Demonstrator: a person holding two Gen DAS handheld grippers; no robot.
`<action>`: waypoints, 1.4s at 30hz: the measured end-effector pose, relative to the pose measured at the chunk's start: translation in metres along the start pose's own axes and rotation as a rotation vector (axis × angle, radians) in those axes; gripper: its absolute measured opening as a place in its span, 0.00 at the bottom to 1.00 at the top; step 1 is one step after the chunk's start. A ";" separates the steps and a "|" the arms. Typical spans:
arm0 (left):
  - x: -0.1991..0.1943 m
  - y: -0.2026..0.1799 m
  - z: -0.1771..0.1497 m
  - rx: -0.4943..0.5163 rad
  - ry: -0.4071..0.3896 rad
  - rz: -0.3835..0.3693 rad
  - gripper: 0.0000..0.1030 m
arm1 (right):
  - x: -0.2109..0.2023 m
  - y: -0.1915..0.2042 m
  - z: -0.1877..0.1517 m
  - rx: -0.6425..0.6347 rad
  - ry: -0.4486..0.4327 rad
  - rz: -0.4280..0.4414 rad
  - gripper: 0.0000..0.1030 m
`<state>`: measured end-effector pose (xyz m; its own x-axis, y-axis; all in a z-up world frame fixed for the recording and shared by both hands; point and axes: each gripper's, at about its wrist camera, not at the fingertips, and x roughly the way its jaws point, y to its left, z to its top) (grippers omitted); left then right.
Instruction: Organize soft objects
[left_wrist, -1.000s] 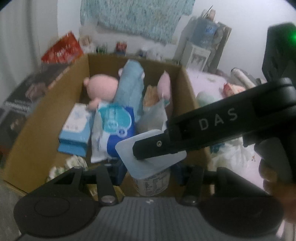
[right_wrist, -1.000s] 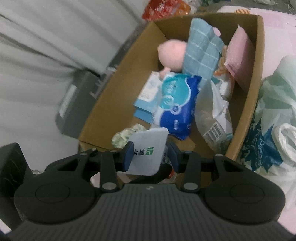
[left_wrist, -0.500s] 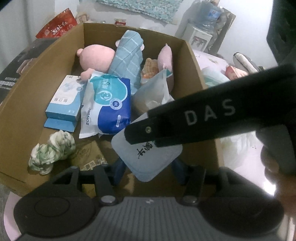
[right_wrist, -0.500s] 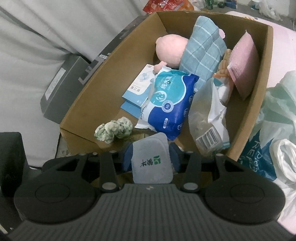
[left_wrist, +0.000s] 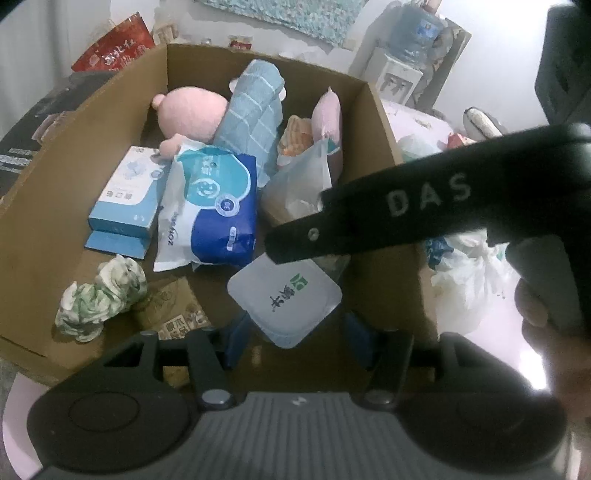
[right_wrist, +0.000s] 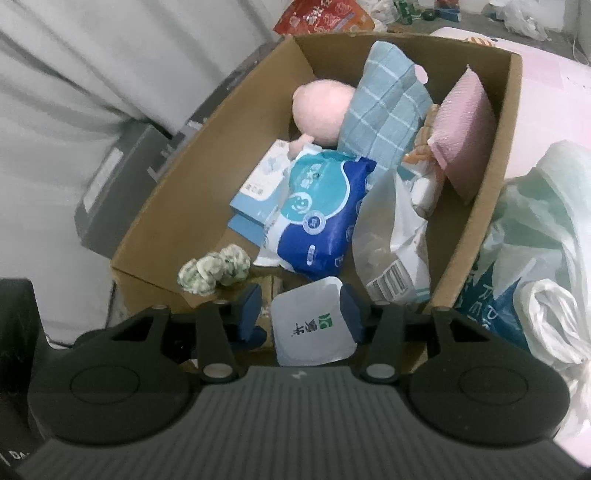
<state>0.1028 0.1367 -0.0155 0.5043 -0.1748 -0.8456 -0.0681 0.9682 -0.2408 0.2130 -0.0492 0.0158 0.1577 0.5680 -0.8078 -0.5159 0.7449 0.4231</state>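
Pink floor (right_wrist: 546, 103) and a gray curtain (right_wrist: 74, 74) sit around a big cardboard box (left_wrist: 44, 206) with its top wide open. Going from left to right inside the box, a green and white knotted cloth (left_wrist: 99, 295) lies near the front left corner, with bare cardboard next to it. Behind it is a light blue tissue box (left_wrist: 125, 195), and a pink plush toy (left_wrist: 192, 114) sits at the back. A blue wipes pack (left_wrist: 214, 210) lies in the middle, touching a blue checked towel (left_wrist: 251, 114) that leans toward the back wall. Next comes a clear plastic bag (right_wrist: 391, 240), then a pink sponge (right_wrist: 465, 136) standing against the right wall. White plastic bags (right_wrist: 535, 258) are piled outside the right edge.

A white yogurt cup (right_wrist: 312, 321) with a foil lid is at the front of the box, over the near edge. The right gripper (right_wrist: 301, 312) has its blue fingers (right_wrist: 349, 314) spread on both sides of the cup, and I cannot tell if they touch it. The left gripper (left_wrist: 295, 328) is spread wide too, with the cup between its fingers, not pinching it.
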 end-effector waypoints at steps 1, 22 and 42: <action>-0.003 0.000 -0.001 0.001 -0.010 0.003 0.59 | -0.004 -0.002 0.000 0.007 -0.014 0.012 0.47; -0.114 -0.019 -0.081 0.096 -0.473 0.053 1.00 | -0.119 -0.007 -0.185 0.053 -0.652 -0.392 0.99; -0.097 -0.042 -0.109 0.180 -0.479 0.218 1.00 | -0.103 0.021 -0.246 0.063 -0.752 -0.780 0.99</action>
<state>-0.0371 0.0930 0.0246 0.8328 0.0934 -0.5457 -0.0877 0.9955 0.0365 -0.0211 -0.1781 0.0068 0.9102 -0.0166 -0.4139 -0.0090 0.9982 -0.0599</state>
